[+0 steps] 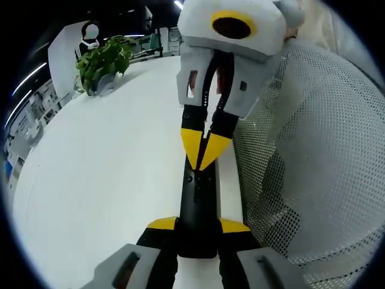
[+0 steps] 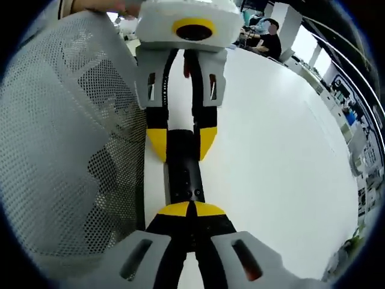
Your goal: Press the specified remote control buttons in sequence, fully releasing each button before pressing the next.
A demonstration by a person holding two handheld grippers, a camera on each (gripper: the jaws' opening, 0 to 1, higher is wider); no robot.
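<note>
Remote control lies lengthwise on the table, close along its edge. Mesh chair back stands just beside that edge, right of the remote in the left gripper view, left of it in the right gripper view. Left gripper straddles one end of the remote, jaws either side. Right gripper meets the remote from the opposite end, tips together on its top. Potted plant far back on the table; seated person behind it.

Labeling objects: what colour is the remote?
Black remote, clearest in the left gripper view.
</note>
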